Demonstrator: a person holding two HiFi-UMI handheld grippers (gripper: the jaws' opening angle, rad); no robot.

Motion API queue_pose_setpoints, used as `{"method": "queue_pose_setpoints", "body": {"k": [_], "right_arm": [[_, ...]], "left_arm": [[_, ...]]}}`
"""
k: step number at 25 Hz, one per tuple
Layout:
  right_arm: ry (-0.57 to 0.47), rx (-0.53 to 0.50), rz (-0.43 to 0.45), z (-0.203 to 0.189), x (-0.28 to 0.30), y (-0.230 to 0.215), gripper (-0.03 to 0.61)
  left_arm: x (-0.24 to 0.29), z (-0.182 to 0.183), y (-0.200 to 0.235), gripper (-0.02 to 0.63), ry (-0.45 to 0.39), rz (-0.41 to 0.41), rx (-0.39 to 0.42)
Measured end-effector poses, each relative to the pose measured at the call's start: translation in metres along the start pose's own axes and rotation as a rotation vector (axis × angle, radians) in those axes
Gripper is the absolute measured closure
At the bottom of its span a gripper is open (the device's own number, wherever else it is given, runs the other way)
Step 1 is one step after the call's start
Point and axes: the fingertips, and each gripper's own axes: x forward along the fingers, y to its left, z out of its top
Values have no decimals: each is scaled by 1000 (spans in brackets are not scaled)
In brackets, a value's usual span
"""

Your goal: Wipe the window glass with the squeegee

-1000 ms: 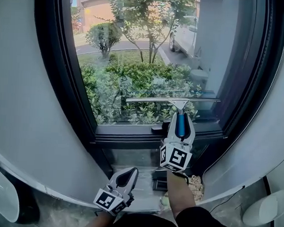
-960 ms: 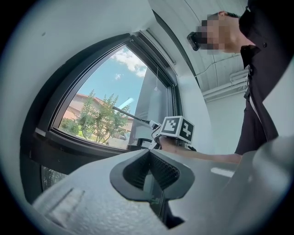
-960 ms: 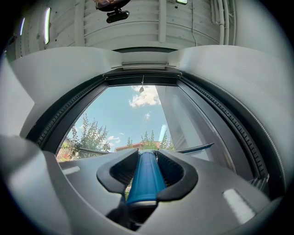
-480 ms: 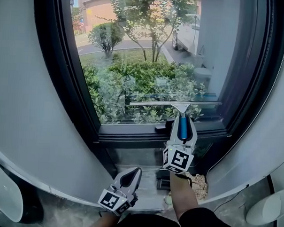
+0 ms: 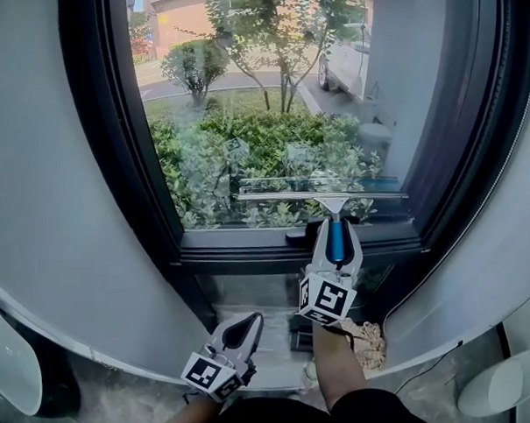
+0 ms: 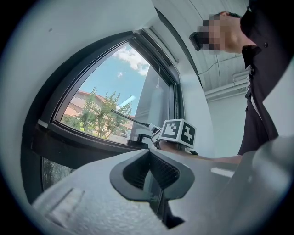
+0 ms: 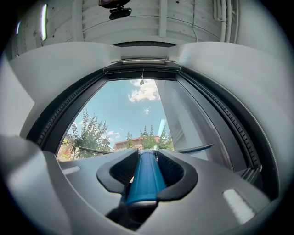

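**A:** What is seen, from the largest thing down?

**B:** The far side of the scene is filled by the window glass (image 5: 278,119), which is set in a dark window frame (image 5: 246,254). Shrubs and a street are seen through it. The squeegee (image 5: 323,196) is laid against the lower part of the pane, with its long blade level and just above the frame's bottom rail.

**A:** How is it held?

**B:** Its blue handle (image 7: 143,179) is clamped between the jaws of the right gripper (image 5: 334,229), and the blade is carried at the far end. The left gripper (image 5: 241,326) is held lower, nearer and to the left. Its jaws are closed together on nothing.

**A:** How is the tool expected to handle?

**B:** It is judged to be light, with a stiff blade channel and a soft rubber edge that yields a little under pressure. The handle looks smooth and rounded, so some twisting in the jaws may be expected if the blade is dragged unevenly. The handle is judged the proper place to be gripped, as is done here, so that pressure is shared by both ends of the blade. The glass is taken to be rigid but breakable, so moderate, even pressure is called for.

**A:** Is anything smaller noted?

**B:** A crumpled cloth (image 5: 366,338) is seen low down beneath the window, just right of the person's forearm.
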Motion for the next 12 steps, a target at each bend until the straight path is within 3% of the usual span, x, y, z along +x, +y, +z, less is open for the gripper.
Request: {"method": "queue_pose_setpoints", "body": {"k": [8, 12], "right_arm": [[27, -10, -2, -9, -6, 0, 445], [40, -14, 0, -15, -9, -1, 445]], "left_arm": [[9, 15, -7, 614, -26, -6, -30], [6, -4, -3, 614, 5, -20, -2]]}}
